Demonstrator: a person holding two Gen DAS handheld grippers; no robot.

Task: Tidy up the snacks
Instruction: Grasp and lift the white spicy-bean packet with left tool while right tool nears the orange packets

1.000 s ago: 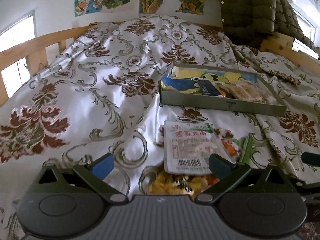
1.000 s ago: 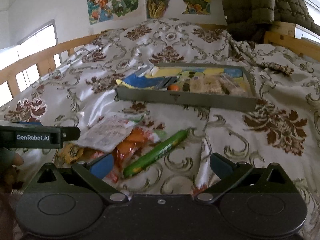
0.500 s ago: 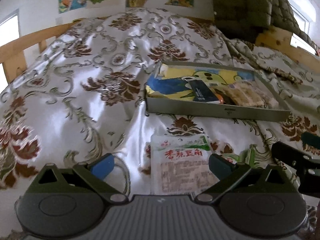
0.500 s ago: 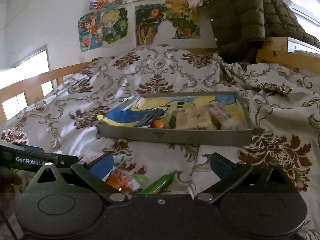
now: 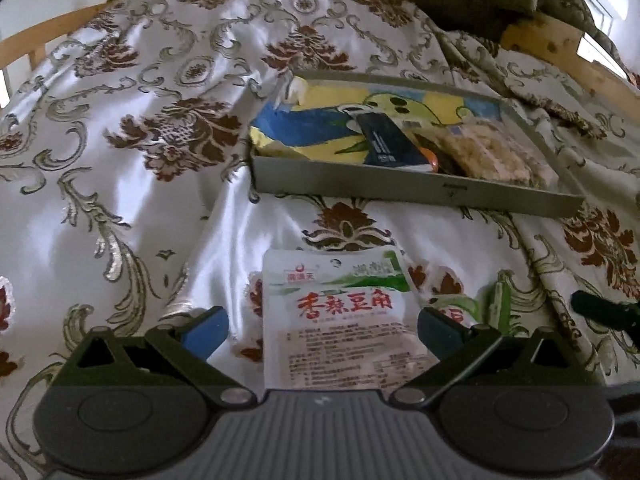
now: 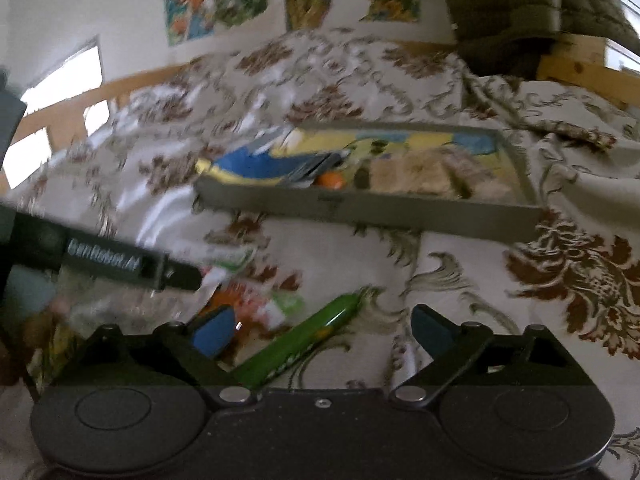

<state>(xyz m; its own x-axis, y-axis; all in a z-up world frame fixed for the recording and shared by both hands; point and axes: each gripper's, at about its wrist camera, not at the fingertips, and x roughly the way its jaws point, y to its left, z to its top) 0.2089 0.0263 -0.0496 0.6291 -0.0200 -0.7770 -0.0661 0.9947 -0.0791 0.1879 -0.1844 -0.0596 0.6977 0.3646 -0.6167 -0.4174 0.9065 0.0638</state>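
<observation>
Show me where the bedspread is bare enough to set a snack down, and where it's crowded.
Free: the wide bedspread left of the grey tray, out to the wooden rail, and the strip between the tray and the white snack packet. Crowded: the tray's inside, and the loose pile around the green stick snack.

Satin bedspread, foil packets, matt plastic tools

The white and brown damask bedspread (image 5: 168,184) is shiny satin-like cloth, creased and catching light; the white snack pouch with red characters (image 5: 340,320) is smooth glossy film; the shallow grey tray (image 5: 416,190) has flat matt walls; the long green stick packet (image 6: 304,344) is glossy; both the left gripper (image 5: 322,330) and right gripper (image 6: 320,328) are matt dark plastic with metal pivot pins.
</observation>
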